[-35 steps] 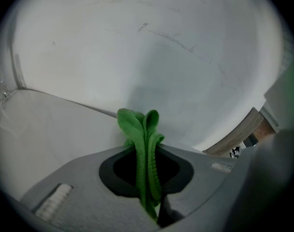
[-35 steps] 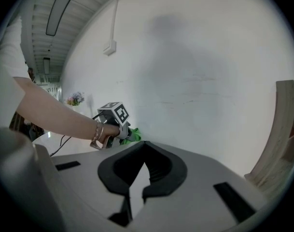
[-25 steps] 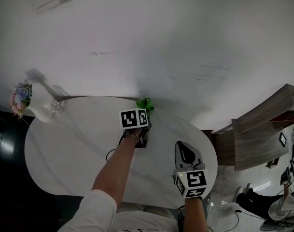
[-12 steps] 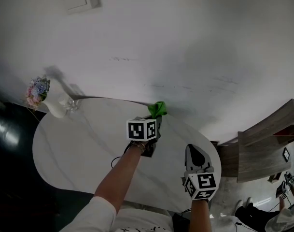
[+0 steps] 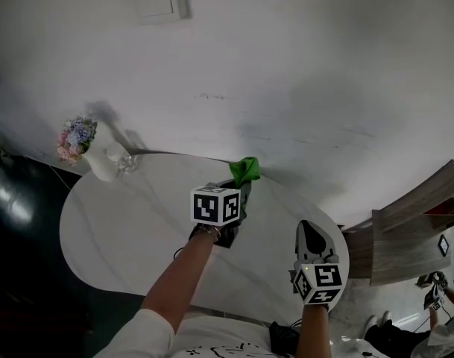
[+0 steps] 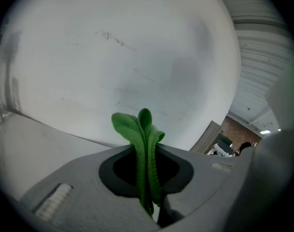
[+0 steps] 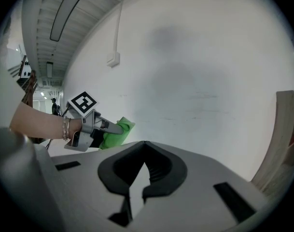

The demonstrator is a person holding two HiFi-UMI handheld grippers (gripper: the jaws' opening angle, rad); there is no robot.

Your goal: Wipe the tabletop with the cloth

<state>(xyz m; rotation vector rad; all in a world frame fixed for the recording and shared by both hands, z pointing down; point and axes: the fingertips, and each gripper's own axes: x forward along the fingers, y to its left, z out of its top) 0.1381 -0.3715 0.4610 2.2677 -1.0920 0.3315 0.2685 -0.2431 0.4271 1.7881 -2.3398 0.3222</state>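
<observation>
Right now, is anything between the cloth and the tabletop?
Nothing visible does. The cloth, clamped in the left hand-held gripper, is by the tabletop's far edge; a vase stands apart at its left edge.

The cloth (image 6: 137,129) in the left gripper (image 6: 147,173) is ribbed knit, matt, between smooth grey plastic jaws. Beneath the gripper, the tabletop (image 5: 130,230) looks like smooth, faintly veined stone.

The table (image 5: 115,230) is standing with its far edge against the wall. A vase of flowers (image 5: 85,144) is sitting at the table's far left edge, with a glass (image 5: 124,162) just to its right. The left hand-held gripper (image 5: 241,186) is reaching over the far middle, with the cloth (image 5: 247,170) sitting between its jaws. The right hand-held gripper (image 5: 311,239) is hanging over the near right edge, well apart.
</observation>
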